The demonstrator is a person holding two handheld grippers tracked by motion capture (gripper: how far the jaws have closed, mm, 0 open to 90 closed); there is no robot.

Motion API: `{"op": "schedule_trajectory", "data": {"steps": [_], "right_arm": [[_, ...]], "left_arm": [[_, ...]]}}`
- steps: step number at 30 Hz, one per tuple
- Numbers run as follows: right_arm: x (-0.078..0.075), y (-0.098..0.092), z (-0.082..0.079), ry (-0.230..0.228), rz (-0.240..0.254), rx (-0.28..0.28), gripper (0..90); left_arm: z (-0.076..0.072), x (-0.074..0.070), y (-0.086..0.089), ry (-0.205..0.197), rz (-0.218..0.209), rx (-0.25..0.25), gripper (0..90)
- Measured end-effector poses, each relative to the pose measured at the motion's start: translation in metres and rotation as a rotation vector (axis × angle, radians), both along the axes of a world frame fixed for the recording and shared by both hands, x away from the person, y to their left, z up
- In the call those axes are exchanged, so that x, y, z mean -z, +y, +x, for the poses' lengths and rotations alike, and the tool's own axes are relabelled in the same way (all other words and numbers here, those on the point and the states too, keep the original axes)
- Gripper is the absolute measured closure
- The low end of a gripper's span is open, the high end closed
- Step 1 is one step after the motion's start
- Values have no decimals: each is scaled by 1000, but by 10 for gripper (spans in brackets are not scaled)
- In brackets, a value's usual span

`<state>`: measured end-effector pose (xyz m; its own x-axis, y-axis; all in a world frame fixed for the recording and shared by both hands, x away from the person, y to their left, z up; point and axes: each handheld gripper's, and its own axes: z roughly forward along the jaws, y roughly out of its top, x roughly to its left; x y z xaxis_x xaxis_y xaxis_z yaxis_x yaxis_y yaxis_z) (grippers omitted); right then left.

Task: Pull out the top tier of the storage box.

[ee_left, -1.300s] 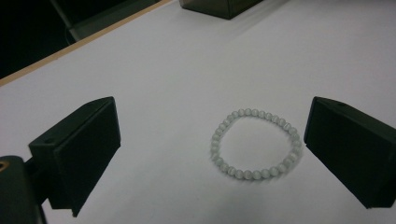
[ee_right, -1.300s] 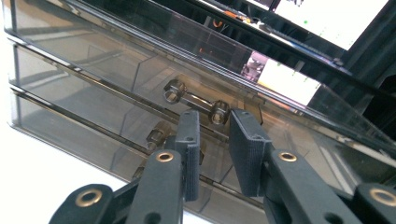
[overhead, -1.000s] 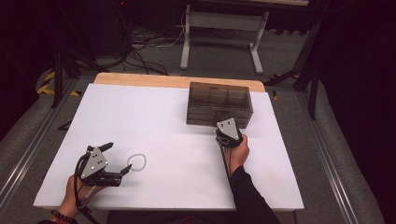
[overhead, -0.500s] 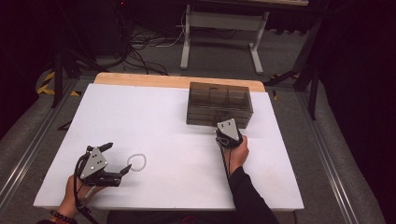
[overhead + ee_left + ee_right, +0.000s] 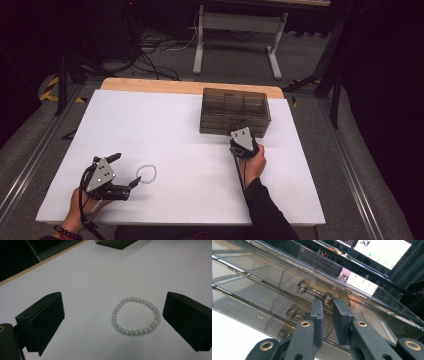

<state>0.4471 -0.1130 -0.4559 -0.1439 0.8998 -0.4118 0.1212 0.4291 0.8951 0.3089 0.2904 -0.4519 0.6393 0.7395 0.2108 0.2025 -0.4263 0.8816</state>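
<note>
A ring of pale beads, a bracelet [image 5: 139, 175], lies flat on the white table [image 5: 175, 125] at the near left. My left gripper [image 5: 129, 168] stands open just left of it. In the left gripper view the bracelet [image 5: 135, 332] lies between the wide-apart jaws, nearer the right one, and my left gripper [image 5: 113, 308] touches nothing. A smoked clear drawer box [image 5: 234, 107] stands at the back right. My right gripper [image 5: 238, 127] is pressed to its front. Its jaws [image 5: 328, 302] stand nearly together at the right end of the top drawer's handle [image 5: 312, 292].
Two more drawer handles sit below the top one [image 5: 292, 312]. The table's wooden back edge [image 5: 150, 86] runs behind the box. Cables and a white stand [image 5: 235, 30] are on the floor beyond. Lit screens [image 5: 382, 250] show through the box.
</note>
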Motion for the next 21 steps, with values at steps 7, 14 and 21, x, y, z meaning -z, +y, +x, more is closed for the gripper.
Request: {"op": "schedule_trajectory", "data": {"steps": [7,14,21], "right_arm": [[0,0,0,-2,5,1,811],[0,0,-1,4,17,3,817],[0,0,-1,4,20,8,822]], "left_arm": [[0,0,1,0,-4,-6,45],[0,0,1,0,0,-4,45],[1,0,1,0,-1,-2,43]]}}
